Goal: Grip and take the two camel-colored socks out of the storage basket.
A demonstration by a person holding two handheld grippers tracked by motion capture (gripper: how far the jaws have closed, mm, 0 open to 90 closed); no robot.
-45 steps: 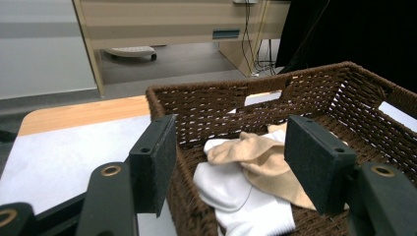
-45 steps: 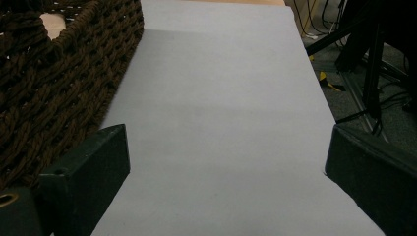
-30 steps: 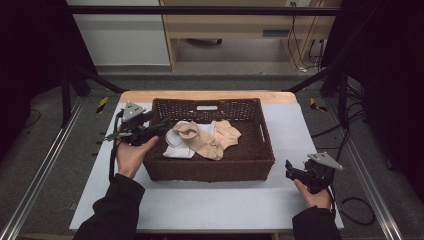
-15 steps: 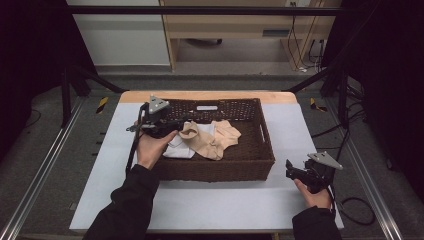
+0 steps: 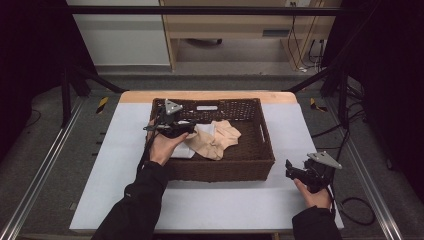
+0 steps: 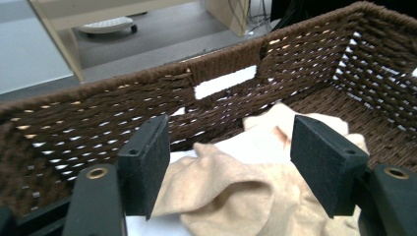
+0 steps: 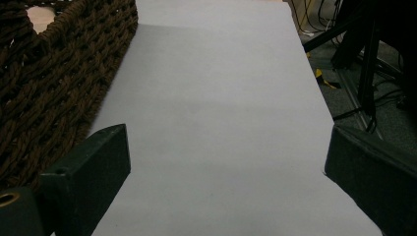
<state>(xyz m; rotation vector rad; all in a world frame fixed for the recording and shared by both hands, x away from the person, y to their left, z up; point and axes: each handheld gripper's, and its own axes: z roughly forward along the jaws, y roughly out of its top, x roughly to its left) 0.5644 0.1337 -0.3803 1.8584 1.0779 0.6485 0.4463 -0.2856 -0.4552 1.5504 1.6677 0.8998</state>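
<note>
A brown wicker basket (image 5: 220, 167) stands mid-table and holds a crumpled beige cloth (image 5: 217, 142) on a white cloth (image 5: 202, 131). My left gripper (image 5: 189, 126) is inside the basket's left part, low over the cloths. In the left gripper view its jaws (image 6: 231, 142) stand open and have just been opening. The beige cloth (image 6: 231, 182) lies under and between them, and the pads do not press on it. My right gripper (image 5: 290, 170) rests at the table's front right, beside the basket's right wall (image 7: 49, 73). It is open (image 7: 226, 147) over bare white table.
The white table top (image 5: 125, 150) has free room left, right and in front of the basket. A white label (image 5: 207, 107) sits on the basket's far wall. Behind the table stand a wooden shelf unit (image 5: 240, 30) and black frame poles. Cables (image 5: 355, 205) lie on the floor at right.
My left hand moved right from the basket's left rim and sank inside over the cloths, with its jaws wider apart. The right hand stayed put.
</note>
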